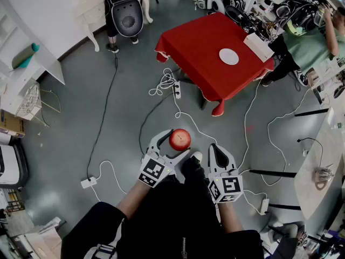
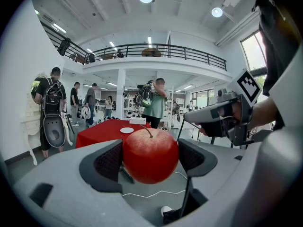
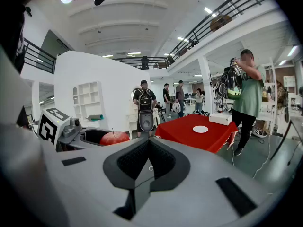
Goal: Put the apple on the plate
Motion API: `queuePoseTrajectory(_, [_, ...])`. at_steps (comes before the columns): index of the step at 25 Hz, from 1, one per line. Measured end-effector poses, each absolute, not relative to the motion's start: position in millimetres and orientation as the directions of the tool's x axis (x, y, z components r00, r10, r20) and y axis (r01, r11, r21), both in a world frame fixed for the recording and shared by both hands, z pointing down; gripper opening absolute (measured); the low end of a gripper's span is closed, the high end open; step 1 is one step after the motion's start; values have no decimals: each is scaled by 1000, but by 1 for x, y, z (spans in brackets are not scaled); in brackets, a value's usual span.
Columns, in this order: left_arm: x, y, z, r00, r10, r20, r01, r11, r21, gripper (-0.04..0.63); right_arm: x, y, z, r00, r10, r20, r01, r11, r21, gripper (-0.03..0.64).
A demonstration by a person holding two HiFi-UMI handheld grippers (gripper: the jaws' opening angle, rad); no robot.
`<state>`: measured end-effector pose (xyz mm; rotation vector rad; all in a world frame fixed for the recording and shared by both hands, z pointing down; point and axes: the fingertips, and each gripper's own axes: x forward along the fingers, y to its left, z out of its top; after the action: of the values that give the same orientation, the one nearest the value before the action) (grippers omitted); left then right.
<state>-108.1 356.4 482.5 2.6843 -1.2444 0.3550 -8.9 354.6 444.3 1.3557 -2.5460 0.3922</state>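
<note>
A red apple [image 1: 180, 139] hangs above the grey floor, and my left gripper [image 1: 174, 144] is shut on it. In the left gripper view the apple [image 2: 150, 155] fills the space between the two dark pads [image 2: 110, 162], stem up. My right gripper [image 1: 217, 148] is level beside it on the right, shut and empty; its pads [image 3: 135, 161] meet at the tips. Seen from there, the apple [image 3: 113, 137] is off to the left. The white plate [image 1: 228, 56] lies on a red-clothed table [image 1: 197, 50] some way ahead; the same plate [image 2: 126, 130] [image 3: 200, 129] shows small in both gripper views.
White and black cables and a power strip [image 1: 176, 90] lie on the floor between me and the table. A white box [image 1: 259, 46] sits at the table's right edge, with a person in green [image 1: 307, 42] next to it. Another person with a backpack [image 1: 124, 9] stands far left, near white shelving [image 1: 21, 74].
</note>
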Motion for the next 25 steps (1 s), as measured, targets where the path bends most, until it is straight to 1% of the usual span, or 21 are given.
queuePoseTrajectory(3, [-109,358,484,627,-727,281,-766,-641,50,359,-11,356,446,-547,-772,324,-833,538,-128,9])
queuePoseTrajectory(7, [-110,359,485,626,-727,281,-767,-639,53,358,-14,356,441,-563,-773,292,-825,544,-152,9])
queuePoseTrajectory(12, [-108,355,487,627,-725,285,-767,-639,60,359,-12,355,442,-567,-769,296,-823,544,-162,9])
queuePoseTrajectory(21, [-90,327,494,634,-711,304,-760,-646,75,359,11,330,447,-550,-775,311,-835,515,-191,9])
queuePoseTrajectory(25, [-76,298,489,627,-729,275,-767,-639,52,359,27,302,451,-548,-773,320,-836,511,-200,9])
